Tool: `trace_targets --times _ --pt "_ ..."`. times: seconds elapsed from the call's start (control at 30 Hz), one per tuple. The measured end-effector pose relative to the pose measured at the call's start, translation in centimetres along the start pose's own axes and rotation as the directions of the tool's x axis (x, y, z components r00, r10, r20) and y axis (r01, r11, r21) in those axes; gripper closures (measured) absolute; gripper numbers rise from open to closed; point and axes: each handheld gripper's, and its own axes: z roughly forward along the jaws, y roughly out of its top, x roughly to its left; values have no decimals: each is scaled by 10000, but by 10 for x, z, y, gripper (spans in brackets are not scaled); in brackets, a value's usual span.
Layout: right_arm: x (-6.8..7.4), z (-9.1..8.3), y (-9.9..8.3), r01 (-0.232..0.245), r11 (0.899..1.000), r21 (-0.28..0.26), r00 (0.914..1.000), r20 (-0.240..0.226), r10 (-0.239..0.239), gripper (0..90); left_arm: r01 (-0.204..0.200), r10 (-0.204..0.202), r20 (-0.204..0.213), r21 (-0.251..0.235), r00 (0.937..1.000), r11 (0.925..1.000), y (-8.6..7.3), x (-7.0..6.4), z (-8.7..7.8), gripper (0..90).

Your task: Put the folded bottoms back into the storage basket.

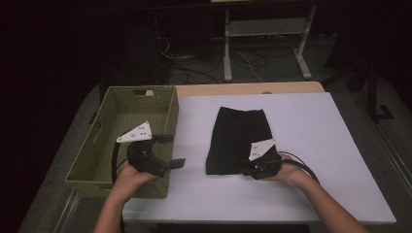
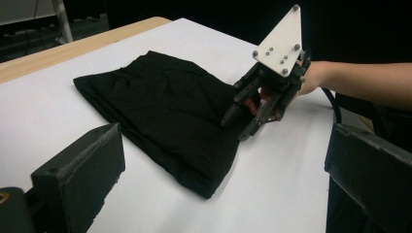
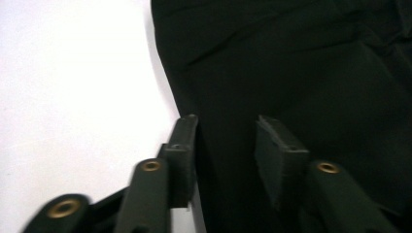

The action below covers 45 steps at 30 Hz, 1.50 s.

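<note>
My right tool (image 1: 255, 167), jaws parted, straddles the black garment's (image 1: 237, 138) lower-right hem; its long axis runs toward frame top. My left tool (image 1: 167, 150) hangs wide open, empty, farther left.

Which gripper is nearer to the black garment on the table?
The right. The right gripper is at the black garment's near edge, jaws open over the fabric. The left gripper is off to its left, open, beside the woven basket, clear of the cloth.

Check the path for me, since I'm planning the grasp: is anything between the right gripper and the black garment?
Nothing visible: the right gripper is already at the black garment, jaws open over its edge.
</note>
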Motion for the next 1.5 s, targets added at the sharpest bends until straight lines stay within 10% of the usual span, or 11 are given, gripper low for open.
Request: trace_targets --times 0.3,1.0,1.5 --pt "-3 1 1 -94 10000 -10 9996 268 94 811 23 -23 36 -26 10000 10000 0 0 0 8" --pt "-10 -5 6 -1211 9926 -124 9926 -65 1210 844 14 -14 -1 7 10000 10000 0 0 0 10" --pt "7 -17 14 -909 9955 -286 9948 -481 894 843 37 -37 -5 -116 10000 9999 -1 0 -1 10"
